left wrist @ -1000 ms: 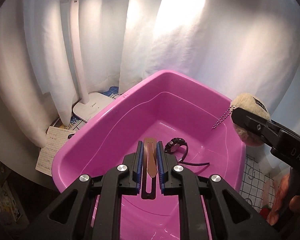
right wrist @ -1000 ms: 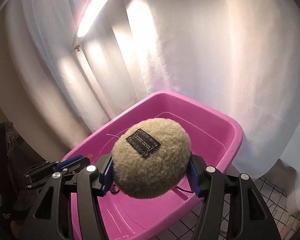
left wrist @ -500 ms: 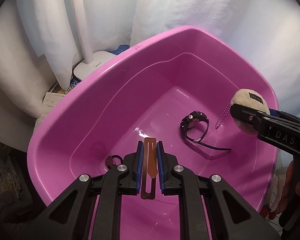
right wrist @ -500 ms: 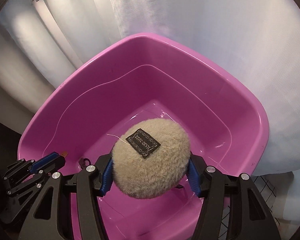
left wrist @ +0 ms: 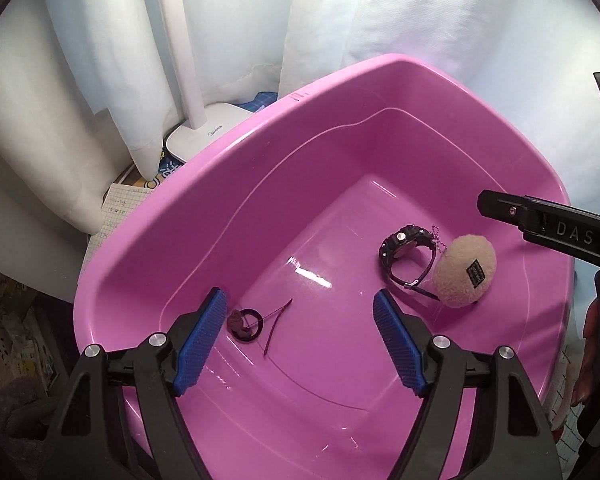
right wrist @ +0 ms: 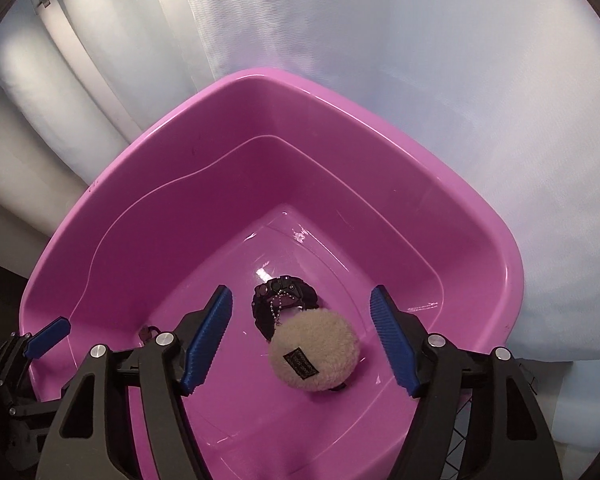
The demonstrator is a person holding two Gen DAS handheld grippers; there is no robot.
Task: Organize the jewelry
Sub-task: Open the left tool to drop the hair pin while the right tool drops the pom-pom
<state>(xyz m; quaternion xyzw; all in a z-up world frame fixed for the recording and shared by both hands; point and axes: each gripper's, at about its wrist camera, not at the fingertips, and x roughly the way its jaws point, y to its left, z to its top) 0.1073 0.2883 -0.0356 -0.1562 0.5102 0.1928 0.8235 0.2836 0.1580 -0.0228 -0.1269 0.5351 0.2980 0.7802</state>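
Note:
A pink plastic tub holds the jewelry. A beige fuzzy pompom charm with a bead chain lies on the tub floor against a black watch. A small dark watch with a thin maroon strap lies near the tub's left wall. My left gripper is open and empty above that watch. My right gripper is open and empty above the pompom; it also shows at the right of the left wrist view.
White curtains hang behind the tub. A white lamp base and pole stand at the back left beside papers. A gridded surface shows at the lower right of the tub.
Both grippers opened. The brown strap left my left gripper and the pompom dropped from my right gripper onto the tub floor beside the black watch. Both cameras came closer over the tub.

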